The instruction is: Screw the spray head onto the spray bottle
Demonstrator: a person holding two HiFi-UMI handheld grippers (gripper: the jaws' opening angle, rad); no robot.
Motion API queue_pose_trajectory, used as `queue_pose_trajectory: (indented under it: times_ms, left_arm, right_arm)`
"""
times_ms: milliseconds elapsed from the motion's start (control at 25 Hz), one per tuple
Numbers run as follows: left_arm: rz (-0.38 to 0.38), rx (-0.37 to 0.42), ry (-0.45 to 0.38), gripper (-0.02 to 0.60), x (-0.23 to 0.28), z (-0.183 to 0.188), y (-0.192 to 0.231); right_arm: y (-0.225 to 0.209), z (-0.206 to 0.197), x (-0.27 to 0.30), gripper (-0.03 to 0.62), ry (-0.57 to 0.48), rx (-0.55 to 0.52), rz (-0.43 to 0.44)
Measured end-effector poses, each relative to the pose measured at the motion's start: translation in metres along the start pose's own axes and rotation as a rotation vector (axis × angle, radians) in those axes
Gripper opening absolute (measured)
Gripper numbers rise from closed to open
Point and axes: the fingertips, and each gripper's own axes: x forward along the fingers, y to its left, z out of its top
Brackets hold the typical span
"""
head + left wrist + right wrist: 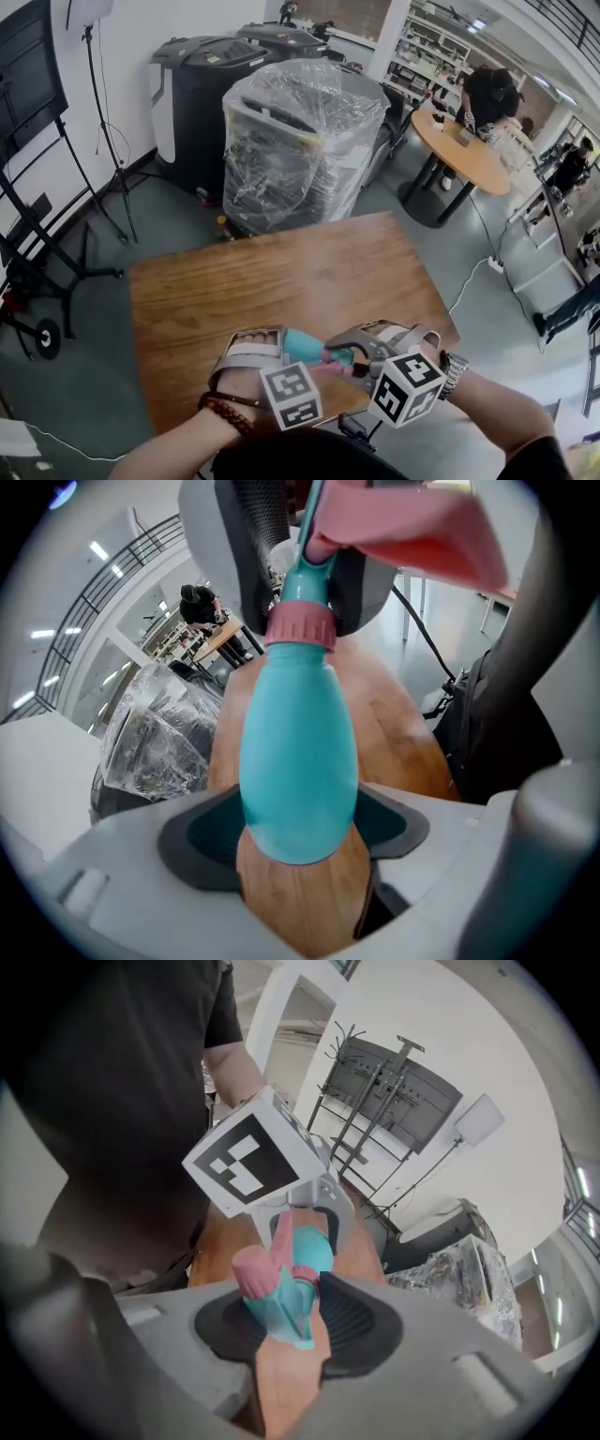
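I hold a teal spray bottle (302, 346) on its side just above the near edge of the wooden table (281, 272). My left gripper (277, 345) is shut on the bottle's round body (298, 761), with a dark pad on each side. A pink collar (302, 625) sits at the neck, joined to the teal and pink spray head (340, 356). My right gripper (364, 362) is shut on that spray head (272, 1288), whose pink nozzle points toward the camera. The bottle (311, 1246) and the left gripper's marker cube (248, 1162) lie beyond it.
Behind the table stand a plastic-wrapped machine (300, 141) and dark bins (197, 84). A light stand (103, 122) and a black rack (28, 187) are at the left. A round table (464, 150) with people is at the back right.
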Motion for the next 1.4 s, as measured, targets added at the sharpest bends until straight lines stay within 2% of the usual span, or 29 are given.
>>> queue_pose_trajectory:
  times_ms: [240, 320, 360, 400, 480, 640, 720, 840, 920, 1000, 1120, 1240, 1400]
  left_arm:
    - [-0.04, 0.013, 0.017, 0.391, 0.0, 0.0, -0.006]
    - [-0.046, 0.028, 0.024, 0.39, 0.0, -0.001, -0.009]
    - [-0.038, 0.039, 0.021, 0.39, 0.0, -0.001, -0.01]
    - [-0.025, 0.049, 0.014, 0.39, 0.0, 0.0, -0.01]
    - [0.006, 0.051, -0.013, 0.387, -0.002, 0.002, -0.009]
    - [0.06, 0.006, -0.064, 0.382, -0.005, 0.005, -0.003]
    - [0.08, -0.003, -0.046, 0.38, -0.003, 0.003, 0.0]
    - [0.099, 0.006, 0.026, 0.38, 0.004, -0.006, 0.001]
    - [0.089, 0.003, 0.054, 0.382, 0.01, -0.009, -0.003]
    - [0.066, -0.021, 0.048, 0.382, 0.016, -0.007, -0.009]
    - [-0.002, -0.12, -0.033, 0.382, 0.026, 0.003, -0.021]
    - [-0.094, -0.244, -0.156, 0.383, 0.031, 0.019, -0.033]
    - [-0.142, -0.328, -0.27, 0.383, 0.034, 0.036, -0.043]
  right_arm:
    - [0.008, 0.0, 0.001, 0.118, 0.103, -0.278, -0.024]
    - [0.014, -0.002, 0.003, 0.118, 0.132, -0.315, -0.008]
    - [0.017, -0.004, 0.005, 0.119, 0.133, -0.302, 0.011]
    - [0.019, -0.007, 0.007, 0.118, 0.12, -0.259, 0.036]
    - [0.018, -0.009, 0.009, 0.118, 0.067, -0.094, 0.092]
    - [-0.003, -0.003, 0.0, 0.117, -0.117, 0.415, 0.168]
    - [-0.011, -0.007, 0.003, 0.117, -0.179, 0.674, 0.182]
    - [-0.015, -0.019, 0.016, 0.117, -0.161, 1.023, 0.17]
    - [-0.014, -0.024, 0.022, 0.117, -0.128, 1.201, 0.162]
    - [-0.011, -0.027, 0.025, 0.118, -0.104, 1.291, 0.161]
    - [-0.013, -0.032, 0.025, 0.121, -0.104, 1.343, 0.156]
    - [-0.014, -0.034, 0.026, 0.125, -0.102, 1.347, 0.153]
    - [-0.009, -0.033, 0.024, 0.149, -0.067, 1.292, 0.166]
